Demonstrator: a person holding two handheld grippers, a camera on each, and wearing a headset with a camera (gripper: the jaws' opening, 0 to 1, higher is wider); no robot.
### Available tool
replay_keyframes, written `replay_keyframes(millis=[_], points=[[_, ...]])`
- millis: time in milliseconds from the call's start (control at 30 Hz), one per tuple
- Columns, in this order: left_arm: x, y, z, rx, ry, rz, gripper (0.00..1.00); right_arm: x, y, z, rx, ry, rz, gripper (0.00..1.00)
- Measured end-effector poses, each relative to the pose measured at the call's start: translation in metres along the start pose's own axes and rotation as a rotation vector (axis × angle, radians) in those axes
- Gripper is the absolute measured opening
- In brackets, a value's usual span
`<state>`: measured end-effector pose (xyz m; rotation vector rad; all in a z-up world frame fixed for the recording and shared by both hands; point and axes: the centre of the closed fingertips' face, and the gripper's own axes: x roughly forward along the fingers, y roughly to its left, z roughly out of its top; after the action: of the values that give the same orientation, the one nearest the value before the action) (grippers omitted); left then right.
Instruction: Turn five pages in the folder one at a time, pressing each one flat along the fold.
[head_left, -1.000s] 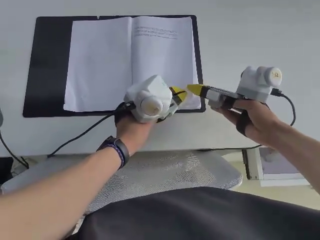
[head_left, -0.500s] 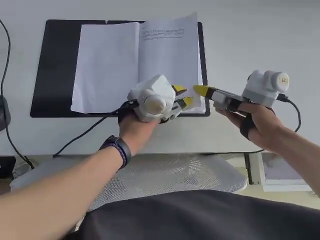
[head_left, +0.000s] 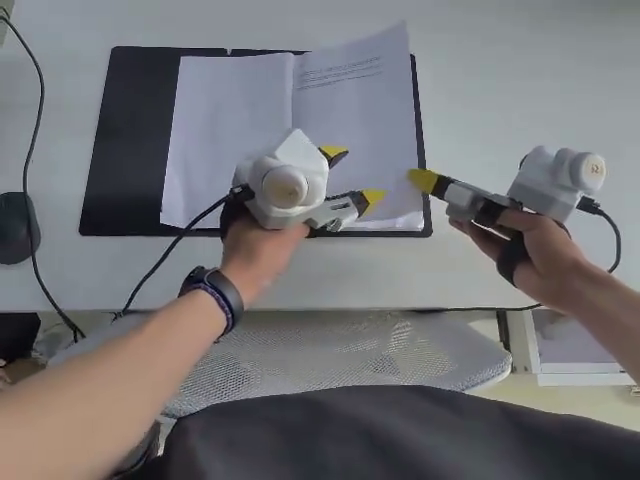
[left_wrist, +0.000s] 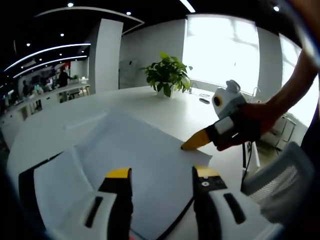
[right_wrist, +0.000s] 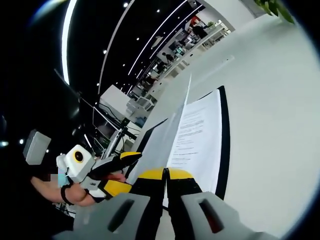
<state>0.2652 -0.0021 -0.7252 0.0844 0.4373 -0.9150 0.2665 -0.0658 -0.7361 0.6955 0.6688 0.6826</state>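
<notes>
While page (head_left: 362, 112) stands lifted | right hand-held gripper (head_left: 423, 181) clamps it | left hand-held gripper (head_left: 352, 174) apart

open black folder (head_left: 130, 140), right page (head_left: 362, 118) aloft

White table (head_left: 520, 60), potted plant (left_wrist: 167, 75), bright window (left_wrist: 220, 45), dark ceiling (left_wrist: 145, 20) with spotlights

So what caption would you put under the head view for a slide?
Right tongs pinch the right-hand page of the black folder by its raised corner; open left tongs hover above.
</notes>
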Motion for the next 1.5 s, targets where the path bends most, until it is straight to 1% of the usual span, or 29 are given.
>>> replay_keyframes(millis=[167,200,300,367,467,500,567,600,667,733,900,1033,1133,1167,1267,1300,1367,1500], points=[[-0.024,0.020,0.003,-0.027,-0.015,0.042,0.52,0.001,0.008,0.003,-0.015,-0.007,0.005,0.00],[-0.026,0.021,0.003,-0.028,-0.015,0.044,0.53,0.001,0.008,0.004,-0.017,-0.009,0.003,0.00],[-0.038,0.030,0.003,-0.031,-0.015,0.058,0.58,0.001,0.013,0.007,-0.012,-0.025,0.006,0.00],[-0.047,0.036,0.002,-0.033,-0.017,0.066,0.60,0.001,0.017,0.009,-0.014,-0.033,0.008,0.00],[-0.059,0.043,-0.002,-0.038,-0.004,0.074,0.65,0.001,0.023,0.011,-0.018,-0.044,0.015,0.00],[-0.063,0.046,-0.003,-0.039,-0.006,0.078,0.67,0.002,0.026,0.013,-0.019,-0.050,0.020,0.00],[-0.073,0.052,-0.004,-0.050,-0.010,0.091,0.66,0.003,0.032,0.014,-0.024,-0.055,0.026,0.00],[-0.075,0.054,-0.005,-0.052,-0.011,0.095,0.67,0.004,0.034,0.015,-0.028,-0.055,0.027,0.00],[-0.085,0.061,-0.006,-0.062,-0.015,0.106,0.69,0.006,0.039,0.016,-0.032,-0.059,0.036,0.00],[-0.093,0.066,-0.006,-0.062,-0.019,0.115,0.70,0.009,0.044,0.017,-0.039,-0.059,0.041,0.00],[-0.110,0.076,-0.006,-0.067,-0.025,0.130,0.74,0.016,0.061,0.019,-0.052,-0.062,0.071,0.00],[-0.132,0.090,-0.008,-0.082,-0.033,0.163,0.74,0.026,0.083,0.021,-0.077,-0.061,0.114,0.00],[-0.145,0.099,-0.010,-0.095,-0.044,0.190,0.73,0.034,0.095,0.022,-0.094,-0.058,0.136,0.00],[-0.150,0.104,-0.012,-0.095,-0.044,0.206,0.73,0.038,0.101,0.023,-0.098,-0.058,0.150,0.00],[-0.163,0.112,-0.017,-0.111,-0.051,0.230,0.73,0.048,0.116,0.022,-0.118,-0.048,0.180,0.00],[-0.168,0.115,-0.020,-0.113,-0.046,0.240,0.74,0.052,0.120,0.022,-0.122,-0.045,0.189,0.00],[-0.175,0.119,-0.023,-0.123,-0.050,0.251,0.74,0.061,0.128,0.019,-0.132,-0.035,0.201,0.00],[-0.185,0.121,-0.028,-0.127,-0.048,0.261,0.74,0.080,0.143,0.011,-0.139,-0.013,0.236,0.00]])
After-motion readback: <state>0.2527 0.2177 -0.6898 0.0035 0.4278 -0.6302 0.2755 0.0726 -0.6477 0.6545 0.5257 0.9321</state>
